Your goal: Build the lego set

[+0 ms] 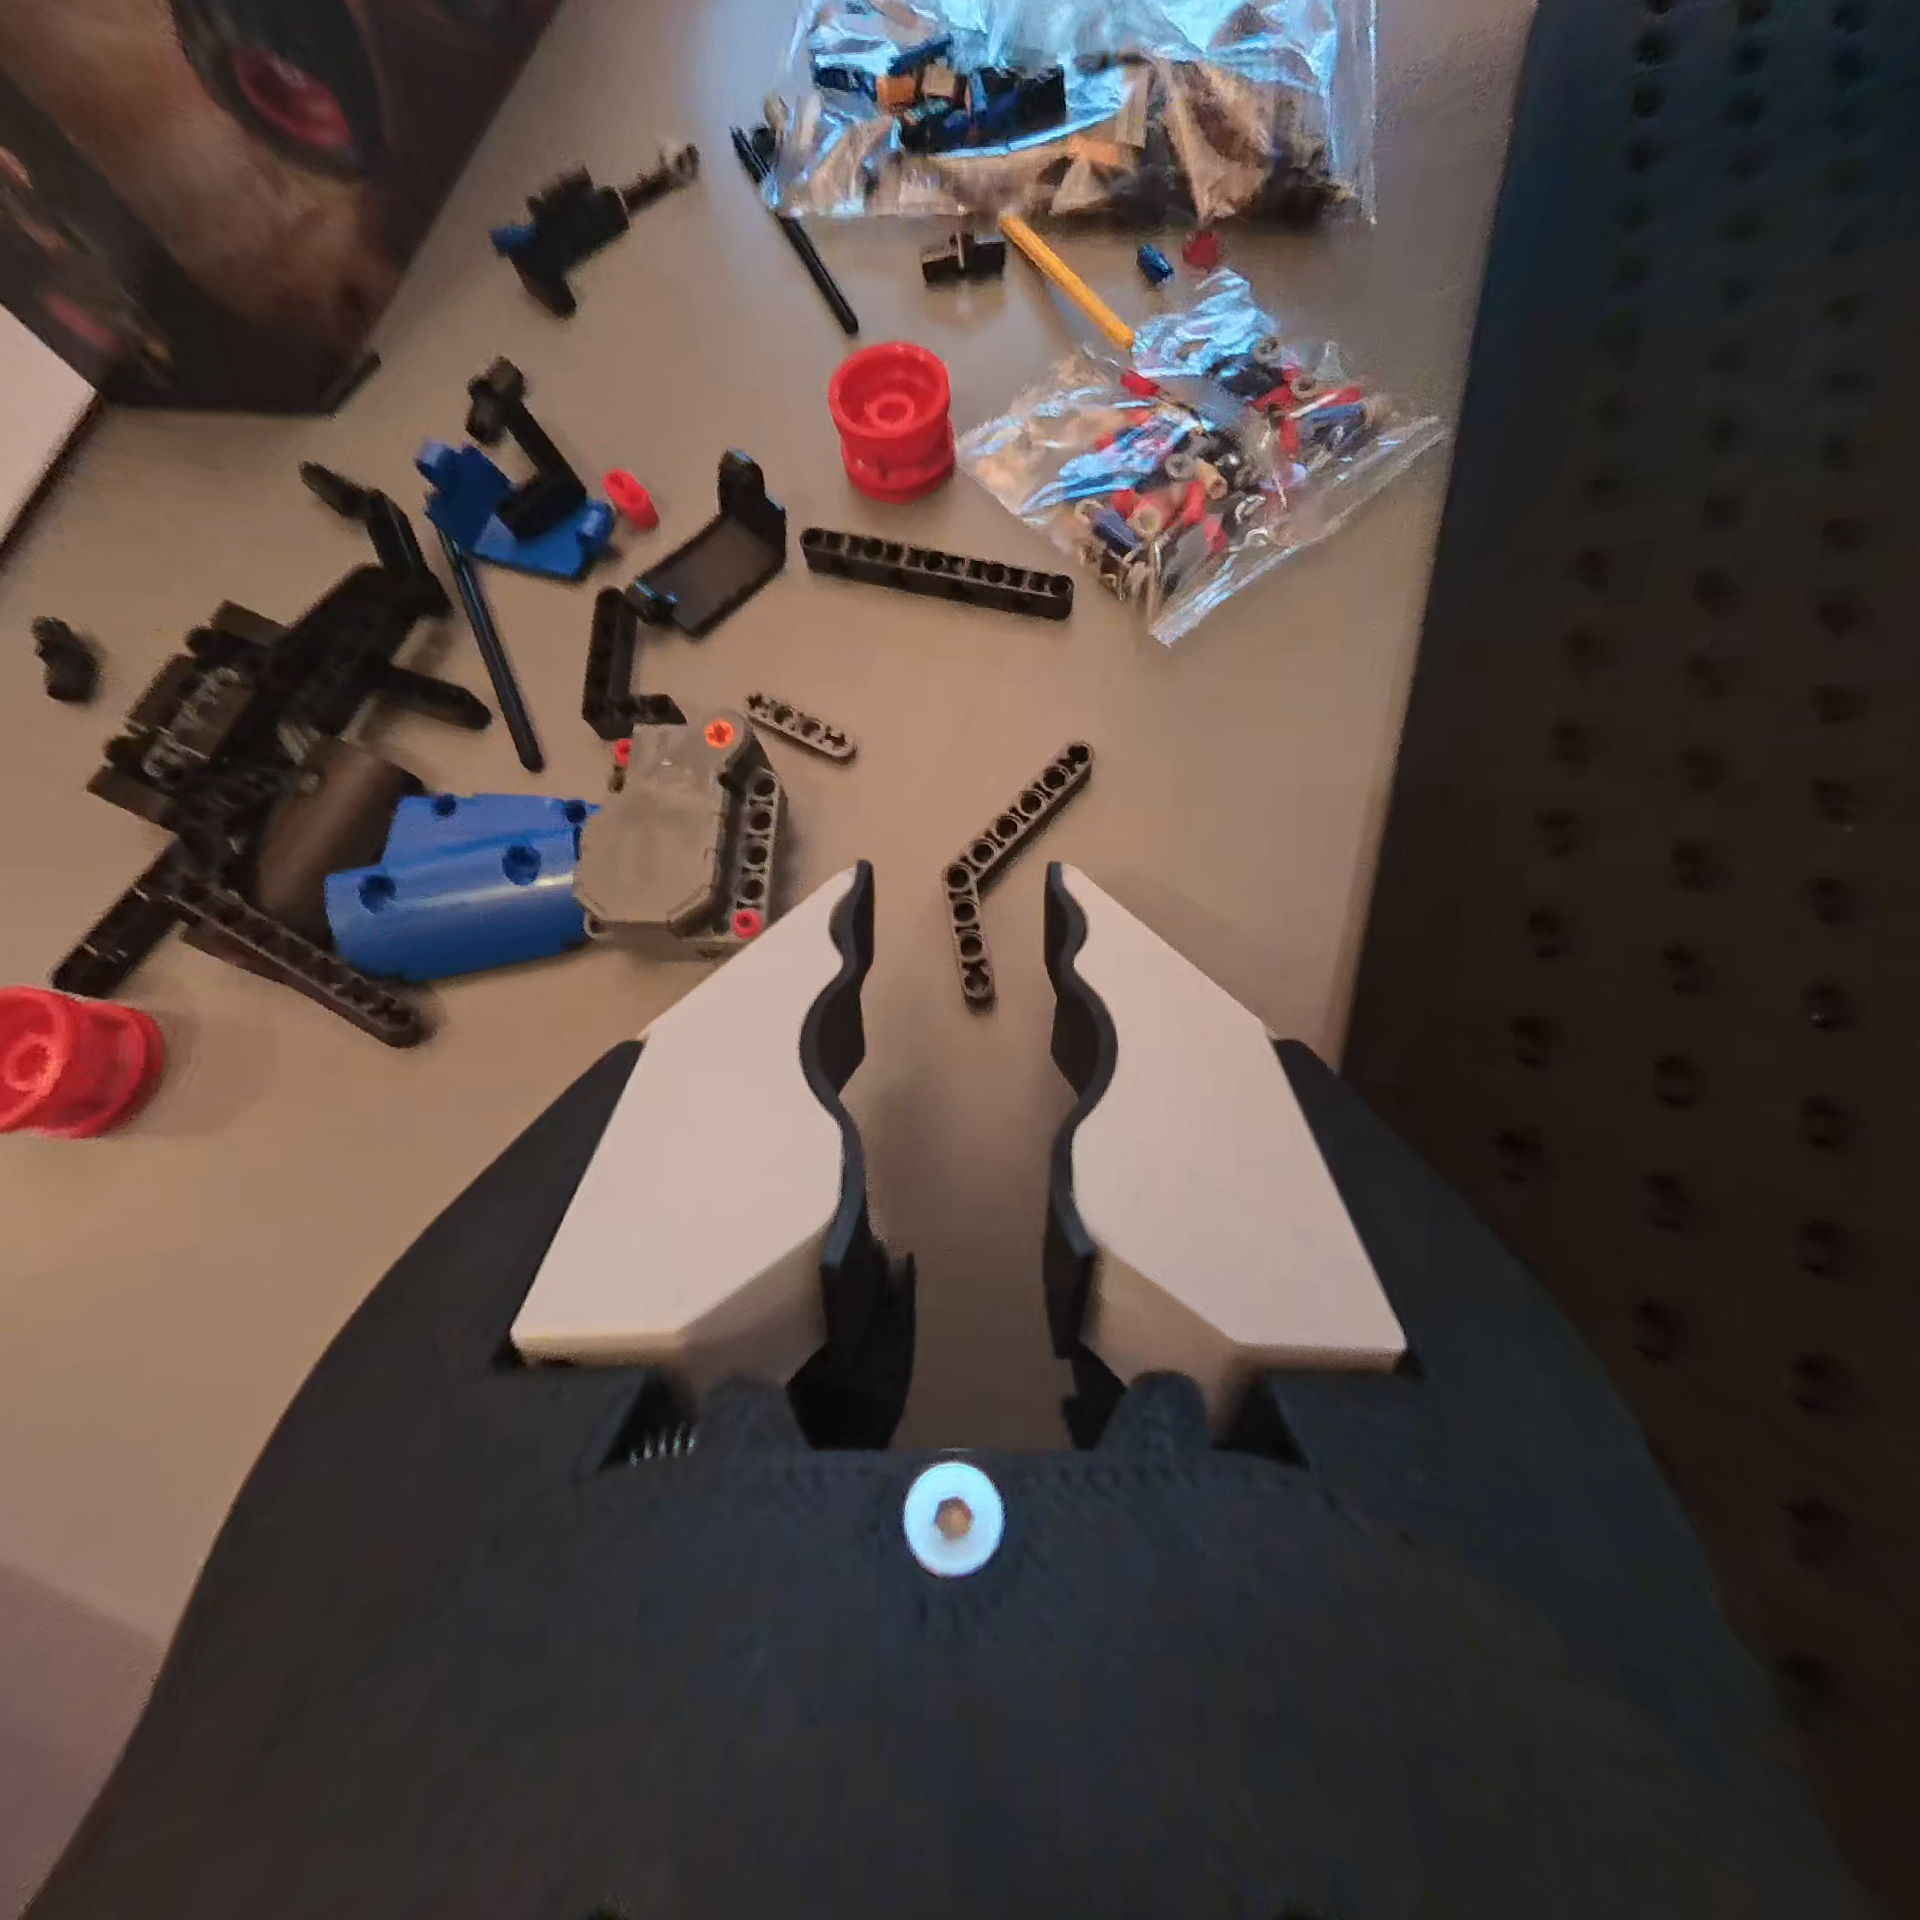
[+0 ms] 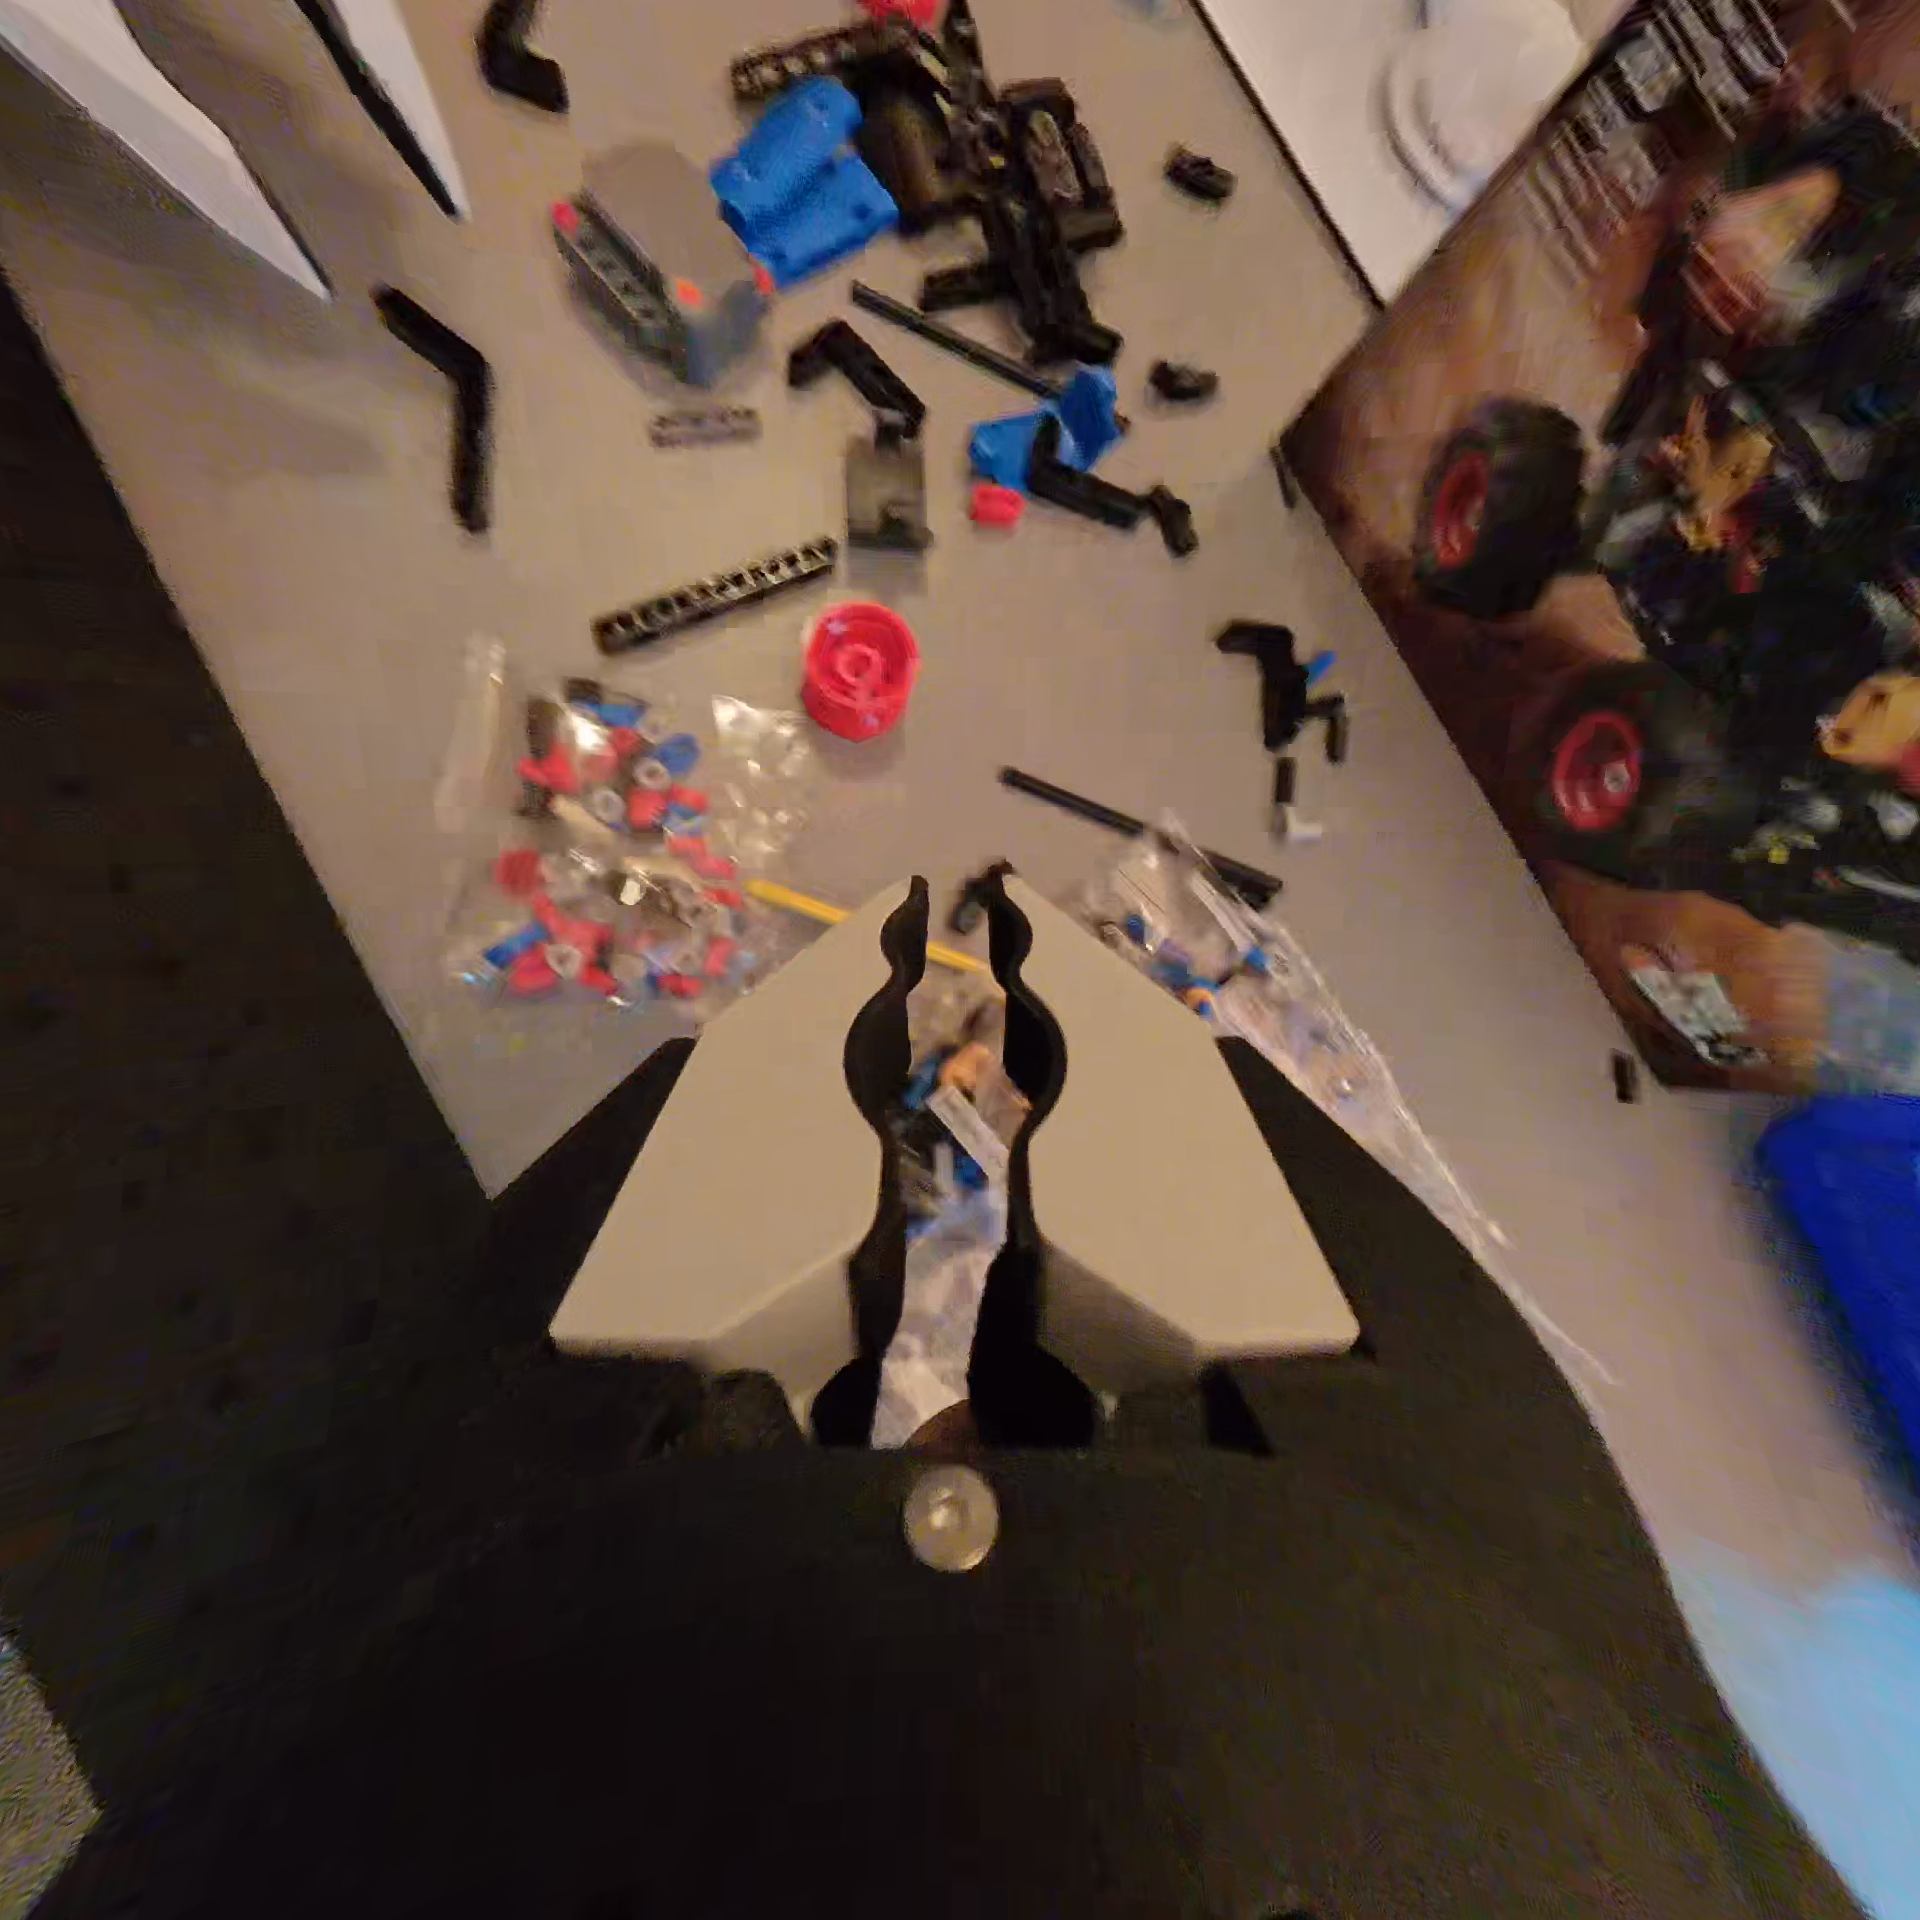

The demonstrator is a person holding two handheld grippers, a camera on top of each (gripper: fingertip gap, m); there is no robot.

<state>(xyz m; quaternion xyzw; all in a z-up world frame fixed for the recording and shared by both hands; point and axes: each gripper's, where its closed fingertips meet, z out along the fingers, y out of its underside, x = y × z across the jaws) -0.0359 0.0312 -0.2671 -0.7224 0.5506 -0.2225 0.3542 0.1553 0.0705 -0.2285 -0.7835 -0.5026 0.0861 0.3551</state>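
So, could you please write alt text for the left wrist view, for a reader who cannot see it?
The open left gripper hovers above a beige table, its jaws on either side of a bent black beam. Beyond lie loose black and blue pieces, a red wheel hub and two clear bags of small parts.

- Left wrist view looks down along its tongs (image 1: pixel 958 894) from close above the worktop (image 1: pixel 1195 790), facing the far box (image 1: pixel 208 208)
- Right wrist view faces the opposite way, slightly higher
- Both share the red wheel (image 1: pixel 891 431) (image 2: pixel 860 670), bags and loose parts
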